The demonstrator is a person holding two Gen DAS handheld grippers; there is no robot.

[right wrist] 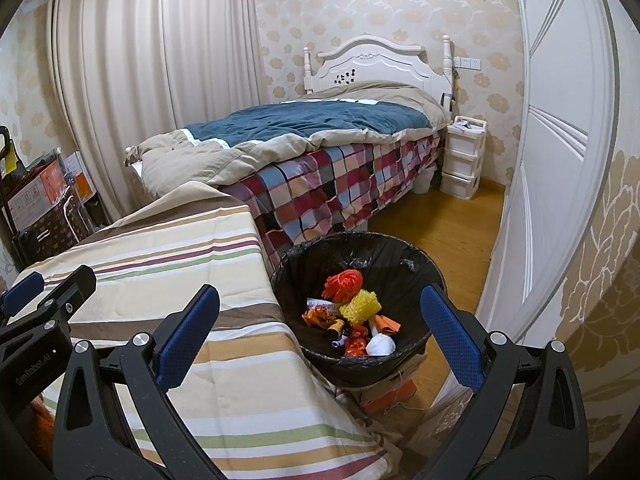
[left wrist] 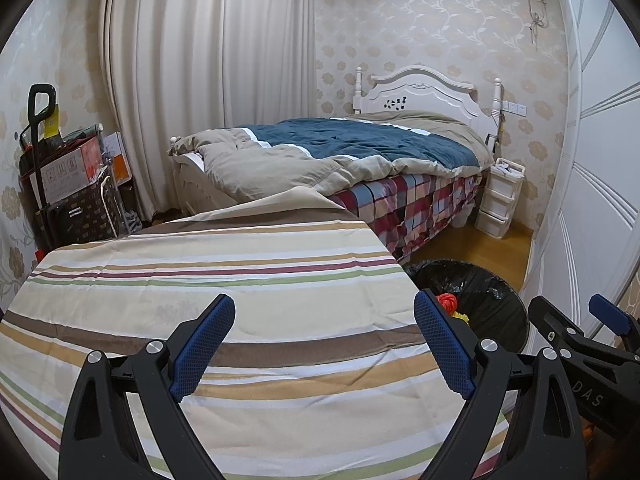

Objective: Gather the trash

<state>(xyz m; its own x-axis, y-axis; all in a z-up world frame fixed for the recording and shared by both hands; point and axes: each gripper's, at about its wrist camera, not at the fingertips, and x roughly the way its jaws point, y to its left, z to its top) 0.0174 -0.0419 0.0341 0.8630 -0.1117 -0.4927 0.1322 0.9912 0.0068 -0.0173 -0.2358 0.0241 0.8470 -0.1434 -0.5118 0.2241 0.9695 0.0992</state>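
Trash, a heap of red, yellow and white scraps [right wrist: 354, 316], lies in the black-lined round bin [right wrist: 304, 256] beside the striped cloth tabletop [left wrist: 224, 264]. Left gripper [left wrist: 324, 346] and right gripper [right wrist: 320, 334] hold their jaws apart, empty. Judged risk: a careless swing could tip the bin.

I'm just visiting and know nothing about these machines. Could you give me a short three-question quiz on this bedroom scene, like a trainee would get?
1. True or false: the left tongs are gripping a piece of trash.
2. Where is the collected trash? A) on the striped tablecloth B) in the black-lined trash bin C) on the bed
3. Fill in: the net-like item beside the red mesh ball in the bin is coloured ____.

Key:
1. False; both the left tongs and the right tongs are open and empty.
2. B.
3. Yellow; it is the yellow foam net.
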